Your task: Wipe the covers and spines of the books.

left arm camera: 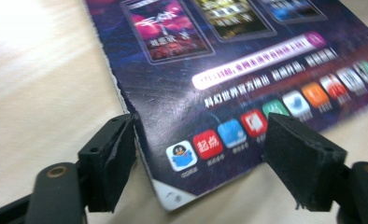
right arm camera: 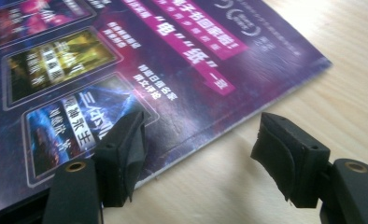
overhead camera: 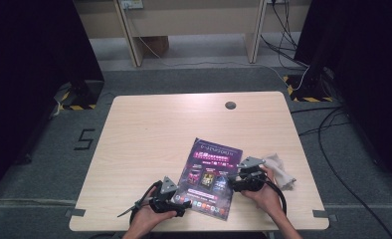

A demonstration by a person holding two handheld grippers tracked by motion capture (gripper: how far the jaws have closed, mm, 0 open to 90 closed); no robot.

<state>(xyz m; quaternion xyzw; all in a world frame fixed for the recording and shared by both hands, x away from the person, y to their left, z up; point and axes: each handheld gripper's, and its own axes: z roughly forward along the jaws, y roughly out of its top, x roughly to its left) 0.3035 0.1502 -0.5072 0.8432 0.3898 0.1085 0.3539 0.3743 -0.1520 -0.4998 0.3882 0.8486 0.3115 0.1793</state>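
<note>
I have a hand-held gripper in each hand, one at each side of the purple magazine, which lies flat on the table near my edge. Its long axis runs from me toward the far side, a little tilted: the top points away and slightly to the left. My left hand-held gripper has its jaws wide, astride the near left corner, and no pad presses on the cover. My right hand-held gripper is also wide, over the right long edge. A white cloth lies just beside my right hand.
</note>
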